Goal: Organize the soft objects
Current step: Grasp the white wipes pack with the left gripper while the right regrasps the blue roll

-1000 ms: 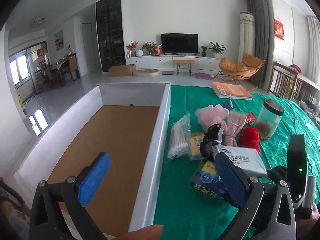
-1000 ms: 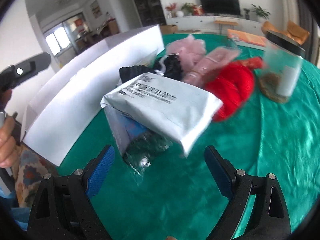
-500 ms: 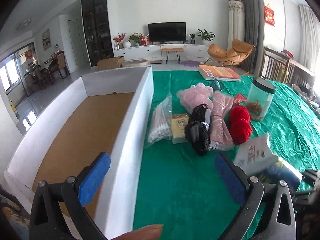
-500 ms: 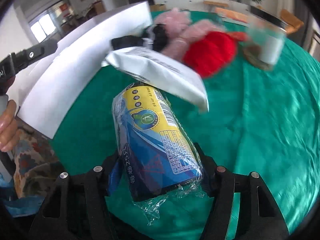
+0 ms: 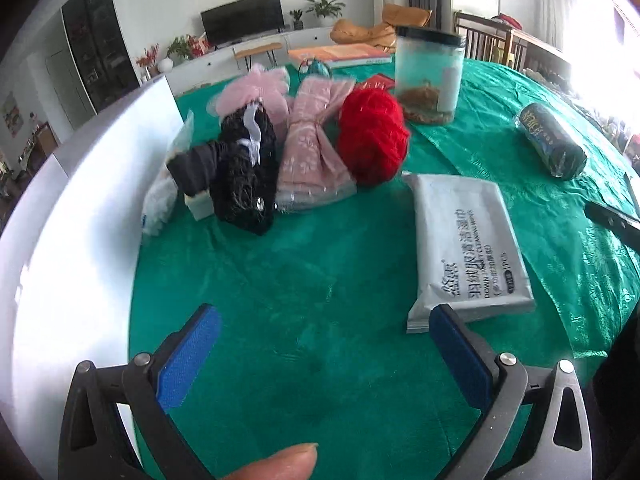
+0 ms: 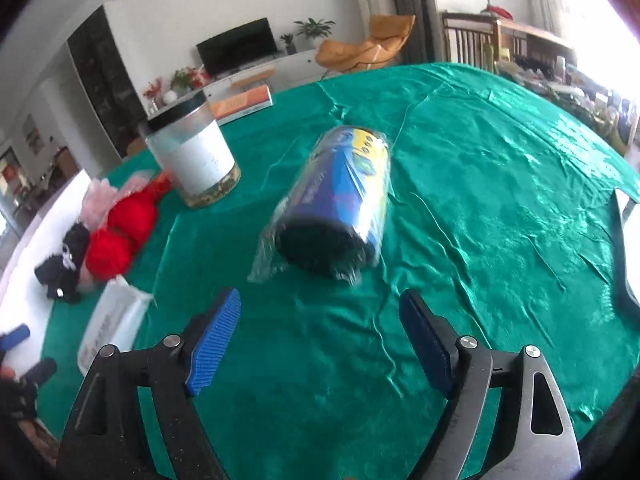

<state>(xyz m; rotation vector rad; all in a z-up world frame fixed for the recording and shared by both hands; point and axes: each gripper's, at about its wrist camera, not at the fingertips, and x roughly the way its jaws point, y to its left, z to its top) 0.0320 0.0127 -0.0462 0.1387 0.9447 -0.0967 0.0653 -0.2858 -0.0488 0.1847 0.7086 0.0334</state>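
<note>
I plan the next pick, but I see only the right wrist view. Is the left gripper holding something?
Observer: No. The left gripper has its jaws open over the green cloth, with nothing between them.
Operator: What lies nearest to it?
Observer: The white wipes pack lies flat just ahead of it, to the right, with the print facing up.
Operator: Is anything hidden behind the black item?
Observer: Yes. A clear bag of cotton swabs lies between the black fluffy item and the white box wall.
</note>
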